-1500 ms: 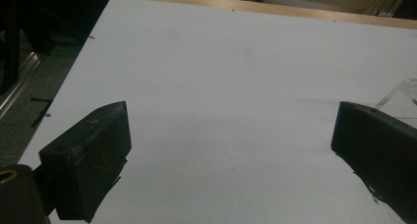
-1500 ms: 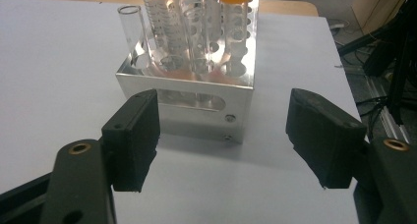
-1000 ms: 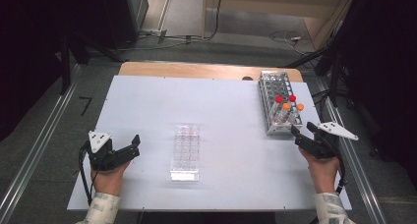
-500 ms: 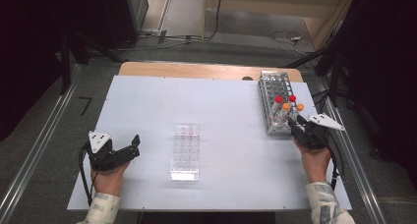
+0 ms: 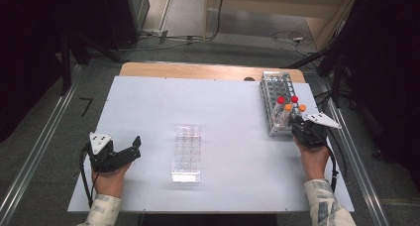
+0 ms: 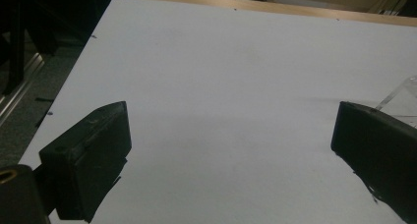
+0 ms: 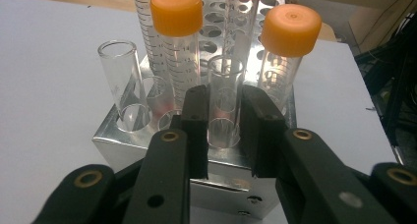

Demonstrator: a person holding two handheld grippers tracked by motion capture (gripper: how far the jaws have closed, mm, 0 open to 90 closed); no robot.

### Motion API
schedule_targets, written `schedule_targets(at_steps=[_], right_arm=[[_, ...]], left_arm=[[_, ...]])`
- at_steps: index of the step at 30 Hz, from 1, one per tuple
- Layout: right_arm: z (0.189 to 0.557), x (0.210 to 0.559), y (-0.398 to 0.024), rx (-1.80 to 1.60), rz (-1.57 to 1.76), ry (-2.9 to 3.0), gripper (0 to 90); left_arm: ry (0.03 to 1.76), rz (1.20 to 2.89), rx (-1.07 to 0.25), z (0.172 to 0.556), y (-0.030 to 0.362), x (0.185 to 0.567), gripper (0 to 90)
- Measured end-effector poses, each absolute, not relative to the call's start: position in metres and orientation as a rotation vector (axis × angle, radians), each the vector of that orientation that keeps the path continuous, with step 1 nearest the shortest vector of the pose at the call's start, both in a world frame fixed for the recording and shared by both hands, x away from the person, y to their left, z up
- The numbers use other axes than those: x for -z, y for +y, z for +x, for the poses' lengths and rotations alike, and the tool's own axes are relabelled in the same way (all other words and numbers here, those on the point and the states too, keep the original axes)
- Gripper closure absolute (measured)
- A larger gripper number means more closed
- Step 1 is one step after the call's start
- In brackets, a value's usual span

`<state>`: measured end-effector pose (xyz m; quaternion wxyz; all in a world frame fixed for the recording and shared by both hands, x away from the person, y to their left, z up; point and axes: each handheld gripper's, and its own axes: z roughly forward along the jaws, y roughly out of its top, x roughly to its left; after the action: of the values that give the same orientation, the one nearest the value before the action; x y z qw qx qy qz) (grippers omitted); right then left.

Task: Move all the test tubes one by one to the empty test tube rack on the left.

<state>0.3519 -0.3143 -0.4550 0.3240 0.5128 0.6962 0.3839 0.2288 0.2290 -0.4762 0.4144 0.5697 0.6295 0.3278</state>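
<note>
A metal tube rack (image 5: 274,87) stands at the table's right, with red-capped and orange-capped tubes (image 5: 288,107) at its near end. My right gripper (image 5: 295,124) is at that near end. In the right gripper view its jaws have just been closing, and the right gripper (image 7: 224,94) is now shut on an uncapped clear tube (image 7: 224,69) standing in the rack's (image 7: 123,140) front row. Another uncapped tube (image 7: 118,71) leans to its left; orange caps (image 7: 176,13) stand behind. My left gripper (image 5: 132,147) rests open on the table at the left, with nothing between the jaws of the left gripper (image 6: 231,130).
A clear plastic tube rack (image 5: 187,151) lies at the middle of the white table (image 5: 223,102), with no tubes in it; its corner (image 6: 401,94) shows by the left gripper's right jaw. Dark floor and metal rails lie beyond the table's edges.
My right gripper has moved in to the rack's near end and its jaws have closed onto the uncapped tube. The left gripper has stayed put.
</note>
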Motion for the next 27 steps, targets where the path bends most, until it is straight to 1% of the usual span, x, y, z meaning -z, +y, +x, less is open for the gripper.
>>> schedule_targets(at_steps=[8, 19, 27], right_arm=[[0.35, 0.45, -0.316, -1.045, 1.337, 1.812, 73.1], [0.334, 0.415, -0.314, -1.104, 1.279, 1.716, 73.4], [0.323, 0.4, -0.314, -1.155, 1.269, 1.721, 73.4]], left_arm=[[1.58, 1.431, -0.823, 0.229, 0.229, 0.476, 2.2], [1.581, 1.434, -0.826, 0.229, 0.228, 0.476, 2.2], [1.568, 1.445, -0.83, 0.229, 0.223, 0.473, 2.2]])
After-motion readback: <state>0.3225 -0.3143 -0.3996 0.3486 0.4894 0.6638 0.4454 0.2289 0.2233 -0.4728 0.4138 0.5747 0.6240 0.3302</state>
